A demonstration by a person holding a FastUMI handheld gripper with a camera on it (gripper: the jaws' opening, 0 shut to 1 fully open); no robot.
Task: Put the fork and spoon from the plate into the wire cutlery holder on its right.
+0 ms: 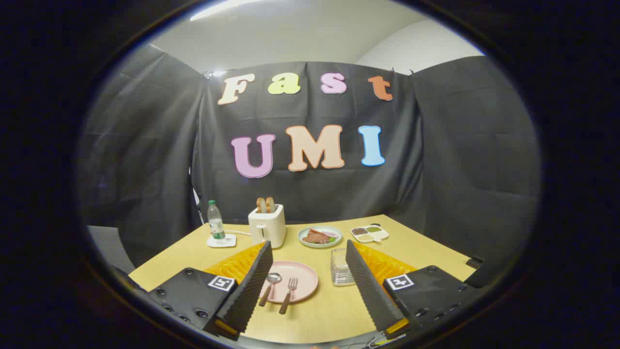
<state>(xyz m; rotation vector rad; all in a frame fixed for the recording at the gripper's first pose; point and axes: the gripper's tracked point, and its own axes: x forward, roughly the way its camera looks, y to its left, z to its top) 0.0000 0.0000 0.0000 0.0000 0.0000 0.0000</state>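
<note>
I see gripper (307, 257) fingers spread wide, holding nothing; spoon (270, 286) and fork (288, 293) on pink plate (305, 278) low centre, wire holder (340, 267) just right.

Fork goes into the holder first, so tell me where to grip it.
Grip the fork by its wooden handle, which overhangs the pink plate rim nearest the open hand-held gripper. Come from above, fingers straddling the handle crosswise; the spoon lies close alongside.

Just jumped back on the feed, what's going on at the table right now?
The hand-held tongs hang open above the table, holding nothing. Between the fingers sits the pink plate with the spoon and fork side by side on it, handles toward the camera. The wire cutlery holder stands just right of the plate.
</note>
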